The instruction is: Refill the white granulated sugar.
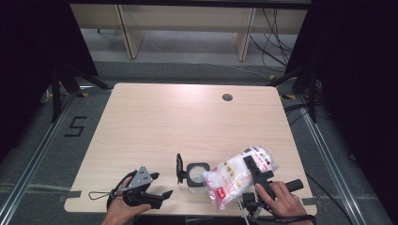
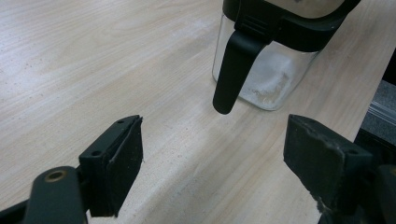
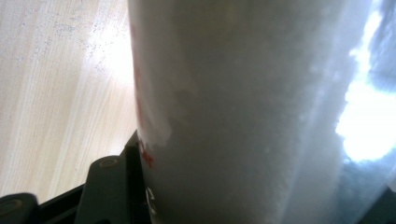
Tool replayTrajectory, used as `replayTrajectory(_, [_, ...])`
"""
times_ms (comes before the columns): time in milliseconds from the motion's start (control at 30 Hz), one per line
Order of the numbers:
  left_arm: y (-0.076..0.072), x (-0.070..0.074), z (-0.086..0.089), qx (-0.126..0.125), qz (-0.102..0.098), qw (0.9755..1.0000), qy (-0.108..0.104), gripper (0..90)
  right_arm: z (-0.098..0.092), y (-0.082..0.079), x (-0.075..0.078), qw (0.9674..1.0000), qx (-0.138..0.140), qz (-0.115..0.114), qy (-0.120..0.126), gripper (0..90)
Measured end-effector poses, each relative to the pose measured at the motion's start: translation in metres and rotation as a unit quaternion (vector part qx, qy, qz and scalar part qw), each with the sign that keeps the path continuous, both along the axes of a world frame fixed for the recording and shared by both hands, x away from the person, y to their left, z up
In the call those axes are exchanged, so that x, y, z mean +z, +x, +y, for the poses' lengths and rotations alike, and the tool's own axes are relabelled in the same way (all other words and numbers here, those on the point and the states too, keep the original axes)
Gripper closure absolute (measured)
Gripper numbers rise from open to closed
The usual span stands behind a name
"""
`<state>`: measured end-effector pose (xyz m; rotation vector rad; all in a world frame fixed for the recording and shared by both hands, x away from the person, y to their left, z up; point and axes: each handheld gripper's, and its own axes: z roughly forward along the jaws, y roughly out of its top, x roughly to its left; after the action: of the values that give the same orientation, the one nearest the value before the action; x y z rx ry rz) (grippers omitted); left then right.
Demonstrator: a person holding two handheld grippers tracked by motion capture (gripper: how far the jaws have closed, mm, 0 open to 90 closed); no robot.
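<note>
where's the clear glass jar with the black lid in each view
High view: the clear glass jar with black flip lid stands near the table's front edge, between the two tools, lid swung open to its left.
Left gripper view: the jar sits top right, beyond the open jaws, its lid hanging down the near side.
Right gripper view: no jar here; the white plastic bag blocks the middle.
Shared landmark: the light wooden tabletop.
</note>
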<state>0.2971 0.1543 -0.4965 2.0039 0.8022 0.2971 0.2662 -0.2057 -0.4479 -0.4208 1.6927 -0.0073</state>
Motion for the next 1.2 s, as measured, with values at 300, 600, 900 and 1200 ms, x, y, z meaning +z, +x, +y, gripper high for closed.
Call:
replayTrajectory(300, [-0.0007, 0.0003, 0.0006, 0.004, 0.007, 1.0, 0.002, 19.5, -0.0017, -0.0025, -0.0053, 0.9993, -0.017, 0.012, 0.031, 41.4])
replayTrajectory(600, [-0.0008, 0.0005, 0.0001, 0.006, 0.009, 0.9999, 0.001, 19.5, -0.0002, -0.0017, 0.0014, 1.0, -0.003, -0.004, -0.007, 41.4])
replayTrajectory(900, [-0.0007, 0.0005, 0.0005, 0.005, 0.007, 1.0, 0.001, 19.4, 0.0011, -0.0025, 0.0001, 1.0, -0.007, 0.005, -0.001, 41.5])
replayTrajectory(1200, [0.0004, 0.0012, 0.0014, -0.001, 0.0, 1.0, 0.008, 19.4, -0.0008, -0.0013, 0.001, 1.0, -0.001, 0.0, 0.003, 41.5])
